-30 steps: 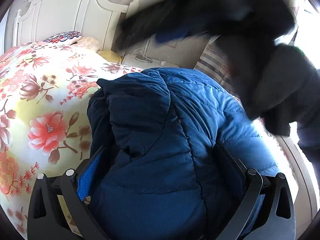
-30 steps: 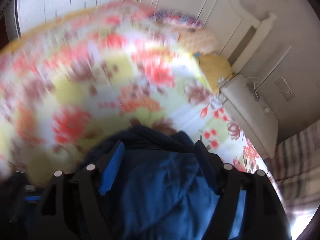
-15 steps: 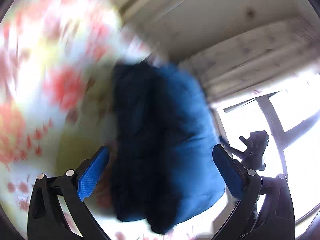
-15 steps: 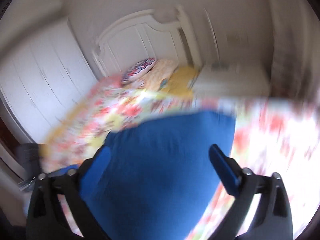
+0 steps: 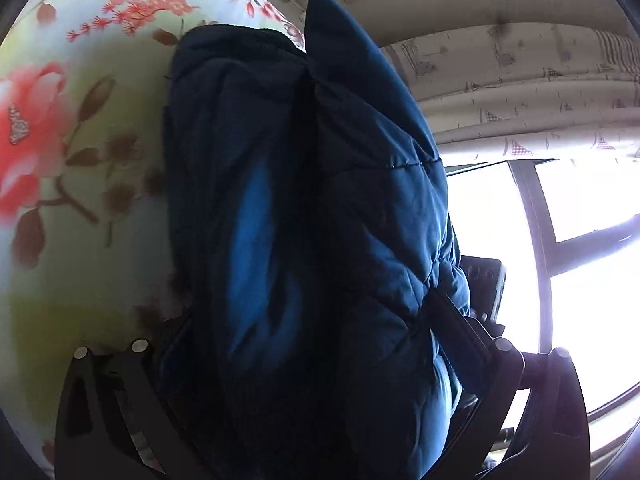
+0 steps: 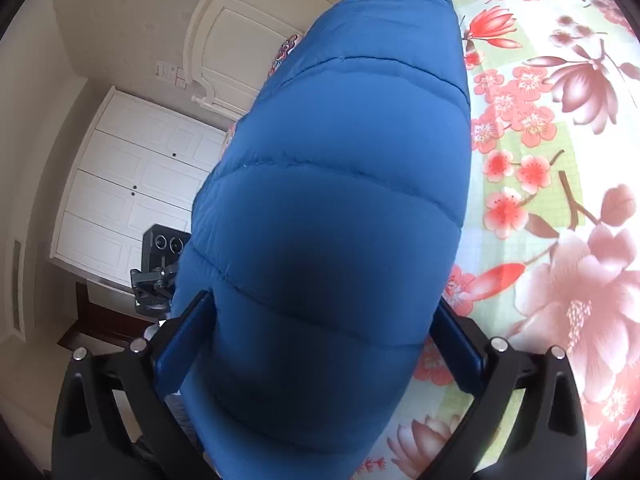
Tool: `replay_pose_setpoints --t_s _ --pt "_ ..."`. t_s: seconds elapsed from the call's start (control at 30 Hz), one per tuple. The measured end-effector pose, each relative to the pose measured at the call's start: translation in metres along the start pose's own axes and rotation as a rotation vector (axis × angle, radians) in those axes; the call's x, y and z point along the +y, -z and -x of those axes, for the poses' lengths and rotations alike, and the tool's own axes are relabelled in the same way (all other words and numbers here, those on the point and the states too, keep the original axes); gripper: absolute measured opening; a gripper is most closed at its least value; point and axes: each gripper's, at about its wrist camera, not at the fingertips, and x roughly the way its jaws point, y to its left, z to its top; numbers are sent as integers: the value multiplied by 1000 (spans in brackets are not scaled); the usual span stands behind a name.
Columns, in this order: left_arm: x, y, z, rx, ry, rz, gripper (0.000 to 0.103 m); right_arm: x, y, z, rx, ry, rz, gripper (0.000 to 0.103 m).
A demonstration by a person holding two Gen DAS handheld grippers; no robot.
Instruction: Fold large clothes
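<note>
A thick blue quilted down jacket (image 5: pixel 312 216) is folded into a bulky bundle on the floral bed cover (image 5: pixel 80 160). My left gripper (image 5: pixel 312 332) is shut on the bundle's end, its fingers pressed into the padding on both sides. My right gripper (image 6: pixel 320 332) grips the opposite end of the same jacket (image 6: pixel 340 200), blue pads squeezing the puffed fabric. In the left wrist view the right gripper's body (image 5: pixel 486 284) shows behind the jacket; in the right wrist view the left gripper's body (image 6: pixel 160 264) shows at the jacket's left.
The floral bed cover (image 6: pixel 560 160) spreads right of the jacket. A white headboard (image 6: pixel 240 32) and white wardrobe doors (image 6: pixel 128 184) stand behind. A bright window (image 5: pixel 580 240) with curtain (image 5: pixel 520 92) is on the other side.
Both grippers let go of the jacket, swung round to its two ends, and closed on it there. The dark-clothed arm over the jacket is gone.
</note>
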Motion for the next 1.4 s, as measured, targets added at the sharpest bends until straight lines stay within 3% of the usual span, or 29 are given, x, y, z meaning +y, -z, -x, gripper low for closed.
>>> replay_pose_setpoints --t_s 0.07,0.13,0.27,0.4,0.5,0.53,0.57,0.6,0.63,0.7,0.8,0.9,1.0,1.13,1.2,1.23,1.3,1.4 --pt "-13 2 -1 -48 -9 -43 77 11 6 4 -46 29 70 94" --pt "-35 1 -1 -103 4 -95 75 26 14 14 -117 72 158 72" --pt "-79 -11 -14 -154 67 -177 74 55 6 49 -252 111 295 62" --pt "-104 -31 -45 -180 67 -205 74 58 -16 100 -365 116 338 62" --pt "-83 -50 -87 -137 -12 -147 75 27 -43 109 -331 162 298 68" --pt "-70 -55 -105 -122 -57 -114 84 13 -50 106 -318 179 260 73" --pt "-62 -55 -111 -131 -33 -101 94 -12 -57 98 -289 227 195 76" --pt "-60 -54 -113 -144 -29 -98 97 -32 -59 89 -255 274 133 85" --pt "-64 -51 -110 -158 -58 -103 97 -43 -59 90 -280 261 91 94" --pt "-72 -48 -100 -171 -89 -113 97 -44 -54 101 -331 220 79 95" --pt "-96 -39 -61 -268 -223 -201 97 -9 -39 121 -377 323 181 95" --pt "-157 6 2 -529 -406 -377 99 36 -6 150 -484 408 287 95" --pt "-213 63 46 -762 -558 -494 99 86 48 184 -653 459 384 100" --pt "-255 134 68 -976 -784 -511 99 139 121 201 -844 568 532 101" --pt "-268 162 63 -1020 -849 -546 99 155 152 197 -937 654 548 101" --pt "-271 174 60 -1013 -847 -562 99 158 166 194 -964 691 539 101" --pt "-263 196 57 -957 -804 -572 99 163 191 185 -950 728 522 101" --pt "-256 218 42 -914 -803 -582 99 162 217 173 -930 729 505 101"
